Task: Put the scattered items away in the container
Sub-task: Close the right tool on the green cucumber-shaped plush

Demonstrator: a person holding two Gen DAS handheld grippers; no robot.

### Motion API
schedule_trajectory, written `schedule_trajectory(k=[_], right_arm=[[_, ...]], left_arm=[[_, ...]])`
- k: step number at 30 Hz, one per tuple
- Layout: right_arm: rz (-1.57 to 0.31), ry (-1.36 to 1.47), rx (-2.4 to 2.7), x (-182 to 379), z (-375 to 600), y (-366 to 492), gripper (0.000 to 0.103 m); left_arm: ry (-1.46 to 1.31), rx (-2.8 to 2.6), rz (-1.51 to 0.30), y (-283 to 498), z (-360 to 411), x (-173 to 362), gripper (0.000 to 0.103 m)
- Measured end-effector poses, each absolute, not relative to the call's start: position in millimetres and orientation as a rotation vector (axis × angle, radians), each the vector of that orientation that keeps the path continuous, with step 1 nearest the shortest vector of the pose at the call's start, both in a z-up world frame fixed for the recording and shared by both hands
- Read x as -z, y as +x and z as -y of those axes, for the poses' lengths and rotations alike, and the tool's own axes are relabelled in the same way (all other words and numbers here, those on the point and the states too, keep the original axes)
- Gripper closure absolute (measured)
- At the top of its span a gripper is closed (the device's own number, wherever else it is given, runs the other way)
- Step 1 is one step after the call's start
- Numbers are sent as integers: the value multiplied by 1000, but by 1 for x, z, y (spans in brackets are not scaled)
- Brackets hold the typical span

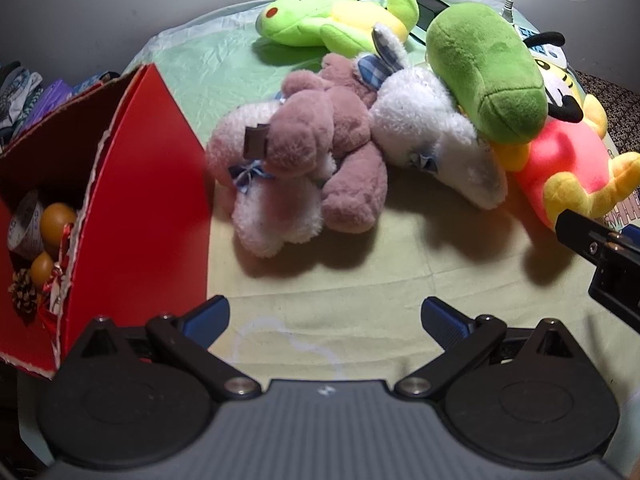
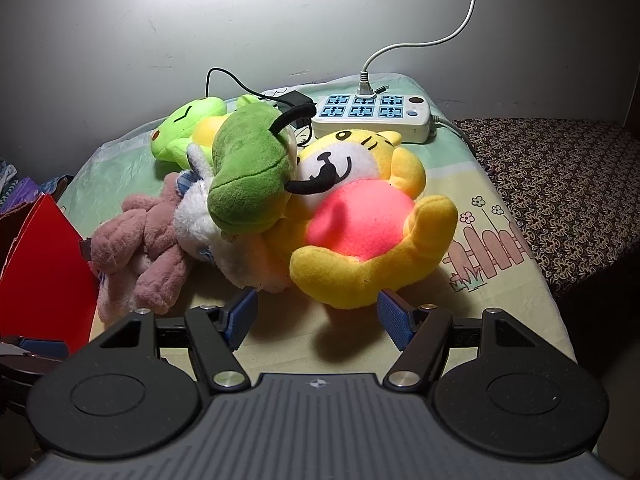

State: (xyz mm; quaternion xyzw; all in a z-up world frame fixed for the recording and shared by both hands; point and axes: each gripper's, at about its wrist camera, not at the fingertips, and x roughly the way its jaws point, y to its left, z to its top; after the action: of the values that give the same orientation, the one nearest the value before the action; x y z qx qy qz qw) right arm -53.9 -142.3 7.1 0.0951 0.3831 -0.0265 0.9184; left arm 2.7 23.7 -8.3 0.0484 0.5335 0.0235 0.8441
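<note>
Just ahead of the right gripper (image 2: 318,318), spread wide and empty: yellow tiger plush (image 2: 360,216), pink belly up, one rounded foot nearly between the blue ribbed fingertips (image 2: 394,320) but untouched. Draped over its head, a dark green plush (image 2: 248,172); left of that, a white fluffy plush (image 2: 200,216) and a mauve bear (image 2: 148,236), all piled touching. Farther back, a lime frog (image 2: 180,128), then a white power strip (image 2: 372,116) with cables.

Left gripper (image 1: 324,320) likewise parted, holding nothing, over bare pale sheet (image 1: 360,280), short of the mauve bear. Left of its fingers, the red cardboard box (image 1: 136,184), open, already holding golden balls (image 1: 56,220) and a pinecone (image 1: 22,296).

Step, by the look: picking not yet begun. Next: advance right fingers around the tiger's foot, close, carry leftward to the box. Soft pile, likely to squash and to drag neighbours.
</note>
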Motion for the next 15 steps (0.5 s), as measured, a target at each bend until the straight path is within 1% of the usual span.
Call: schedule_trajectory(k=[8, 10, 12, 15], right_arm=[[-709, 238, 69, -33, 153, -36, 34], [-677, 251, 65, -41, 155, -27, 33], [-657, 270, 45, -47, 156, -16, 29], [-655, 273, 34, -46, 154, 2, 29]], left_arm=[[88, -44, -1066, 17, -27, -8, 2], [75, -38, -1031, 24, -28, -15, 2], [75, -26, -991, 32, -28, -22, 2], [70, 14, -964, 45, -27, -24, 2]])
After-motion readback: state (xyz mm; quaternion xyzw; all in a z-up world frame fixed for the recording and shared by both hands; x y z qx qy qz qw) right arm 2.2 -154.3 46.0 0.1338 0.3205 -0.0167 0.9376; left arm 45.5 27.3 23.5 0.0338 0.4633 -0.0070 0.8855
